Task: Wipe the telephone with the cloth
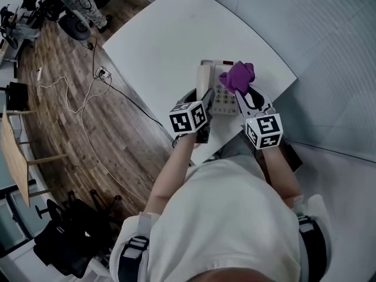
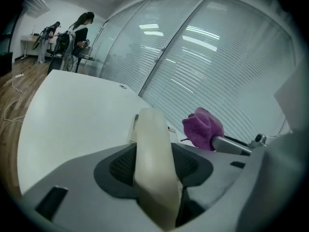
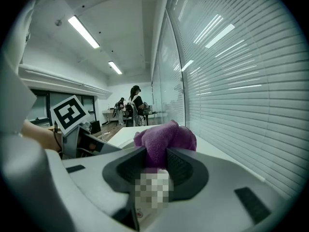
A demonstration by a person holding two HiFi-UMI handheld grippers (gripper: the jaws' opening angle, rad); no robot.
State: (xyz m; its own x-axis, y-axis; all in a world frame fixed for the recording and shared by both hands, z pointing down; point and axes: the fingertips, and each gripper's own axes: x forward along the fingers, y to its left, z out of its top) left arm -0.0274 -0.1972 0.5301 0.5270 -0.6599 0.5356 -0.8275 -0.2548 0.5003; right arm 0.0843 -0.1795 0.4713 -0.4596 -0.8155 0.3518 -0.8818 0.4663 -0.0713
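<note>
- L gripper (image 1: 203, 101): jaws clamped on cream handset (image 2: 152, 149), along telephone's left side.
- telephone (image 1: 224, 101): keypad up, on white table (image 1: 158, 46), by table edge nearest person.
- purple cloth (image 1: 238, 76): bunched, over telephone's far right part.
- R gripper (image 1: 245, 96): jaws pinching cloth, at telephone's right.

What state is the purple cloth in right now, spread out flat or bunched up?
Bunched up. The purple cloth shows as a crumpled, rounded wad pinched in the right gripper, not as a flat sheet.
</note>
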